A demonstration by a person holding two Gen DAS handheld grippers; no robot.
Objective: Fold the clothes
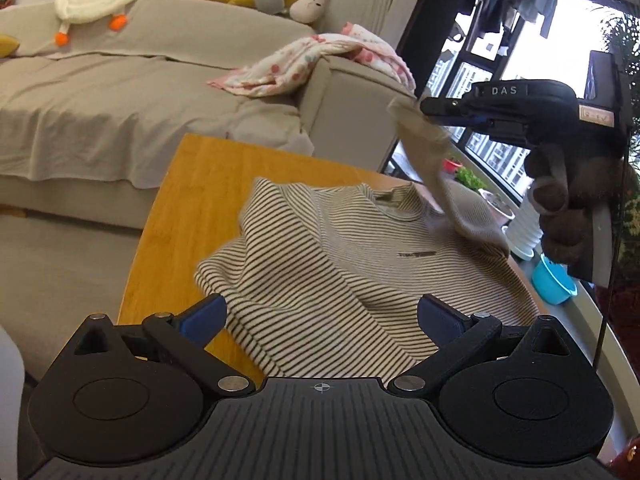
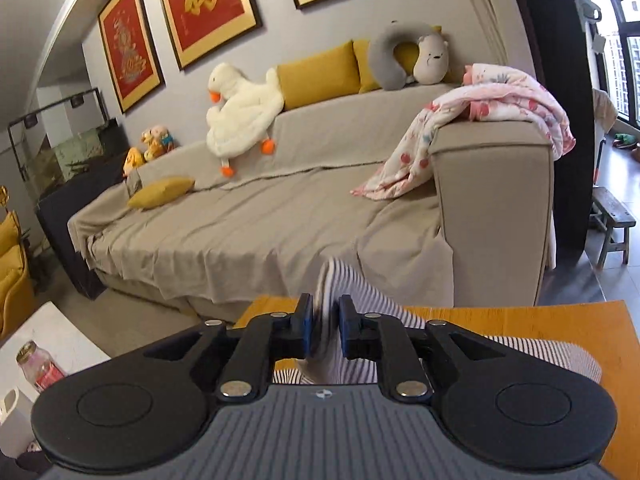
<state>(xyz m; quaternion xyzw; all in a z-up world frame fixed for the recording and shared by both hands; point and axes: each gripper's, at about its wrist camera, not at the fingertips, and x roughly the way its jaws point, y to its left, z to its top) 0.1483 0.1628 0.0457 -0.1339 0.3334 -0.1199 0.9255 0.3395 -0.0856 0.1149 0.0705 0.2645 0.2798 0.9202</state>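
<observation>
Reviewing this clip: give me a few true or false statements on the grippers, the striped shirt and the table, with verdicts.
1. The right gripper is shut on a sleeve of the striped shirt. True.
2. The left gripper is clamped on the shirt's hem. False: its jaws stand wide open.
3. The shirt lies on a wooden table. True.
4. The shirt is already folded into a neat square. False: it lies spread and rumpled, one sleeve lifted.

I read "DAS" in pale letters on the black body of my right tool (image 1: 424,106). The large gold character 福 stands on the red framed picture (image 2: 204,4) above the sofa. The shirt's small dark label (image 1: 416,254) is illegible.
</observation>
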